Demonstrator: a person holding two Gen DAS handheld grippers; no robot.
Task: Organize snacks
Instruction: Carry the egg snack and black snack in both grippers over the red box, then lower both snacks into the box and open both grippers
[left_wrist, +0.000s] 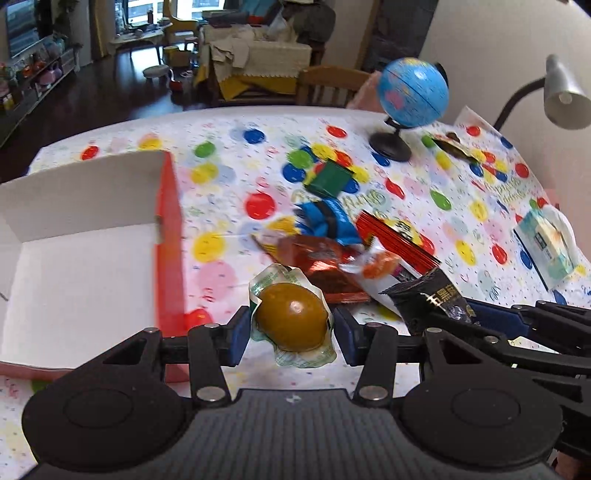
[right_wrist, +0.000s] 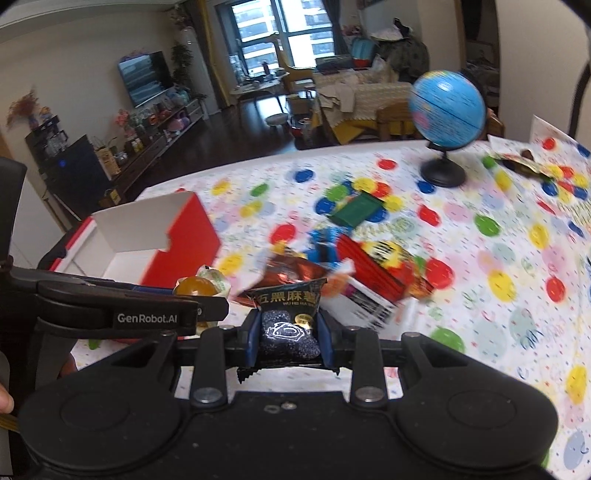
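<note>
A: Item one: left gripper (left_wrist: 291, 326), jaws partway closed, pads pressed on the amber sealed snack (left_wrist: 291, 321), carried above the table (left_wrist: 236, 147) just right of the open red box (left_wrist: 74, 266).

B: Handling?

A: Light, rounded, slick film; likely to squirt out. Grip across the widest part, as now.

B: Item two?

A: Right gripper (right_wrist: 289, 334), clamped narrow on the black sesame packet (right_wrist: 288, 314). Soft, crinkly; contents possibly crumbly, blur hides detail. Remaining wrappers (left_wrist: 332, 251) lie heaped near the globe (left_wrist: 413, 92).
</note>
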